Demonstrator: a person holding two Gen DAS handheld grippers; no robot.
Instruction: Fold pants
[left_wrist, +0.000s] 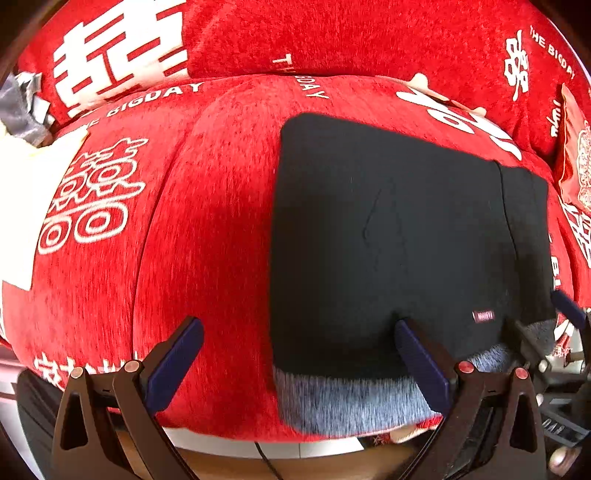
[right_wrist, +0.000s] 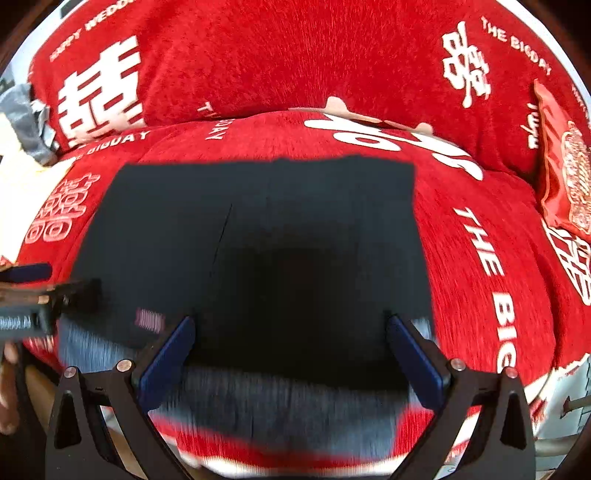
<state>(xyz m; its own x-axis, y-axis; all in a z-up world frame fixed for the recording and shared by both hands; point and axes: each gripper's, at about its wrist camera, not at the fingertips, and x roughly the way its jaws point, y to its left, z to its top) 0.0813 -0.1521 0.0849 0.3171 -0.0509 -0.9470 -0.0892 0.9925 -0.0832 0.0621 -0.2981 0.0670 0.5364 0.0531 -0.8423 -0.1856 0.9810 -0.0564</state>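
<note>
My right view is motion-blurred along its lower edge, and I cannot read the small label (left_wrist: 483, 316) on the pants (left_wrist: 388, 240). The pants form a flat black rectangle, folded, showing grey fleecy lining at the near edge, on a plush red sofa cover (left_wrist: 207, 221). My left claw (left_wrist: 299, 363) is wide, pants ahead and rightward. My right claw (right_wrist: 291, 358) is wide, pants directly ahead between its fingers.

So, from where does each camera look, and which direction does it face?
Left wrist: on the left hand-held gripper, open, facing the sofa back; black pants lie to the right.
Right wrist: on the right hand-held gripper, open, centred over the pants; the left gripper enters at the left edge.
Shared: pants, red cover.
</note>
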